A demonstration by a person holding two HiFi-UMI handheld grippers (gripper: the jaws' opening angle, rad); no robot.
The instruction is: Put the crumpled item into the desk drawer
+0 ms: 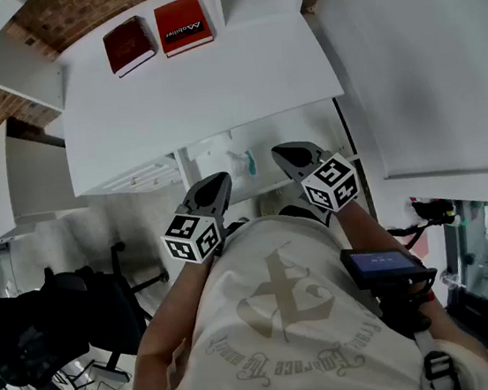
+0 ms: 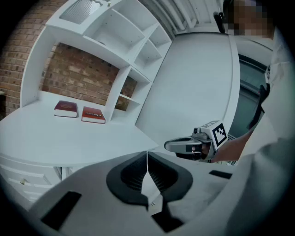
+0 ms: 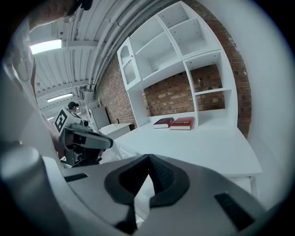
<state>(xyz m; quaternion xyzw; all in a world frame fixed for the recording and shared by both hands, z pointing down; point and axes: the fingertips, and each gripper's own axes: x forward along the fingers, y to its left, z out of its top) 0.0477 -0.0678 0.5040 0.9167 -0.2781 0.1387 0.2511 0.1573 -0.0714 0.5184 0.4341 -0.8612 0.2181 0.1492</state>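
No crumpled item shows in any view. The white desk lies ahead of me, and its drawer fronts sit under the front edge at the left. My left gripper hovers at that front edge with its jaws shut and nothing between them. My right gripper is beside it to the right, also shut and empty. The left gripper view shows the right gripper level with it, pointing toward the desk. In the right gripper view, the left gripper hangs off to the left of the desk.
Two red books lie at the back of the desk below white shelving on a brick wall. A tall white panel stands at the right. A black office chair and dark bags are at the left.
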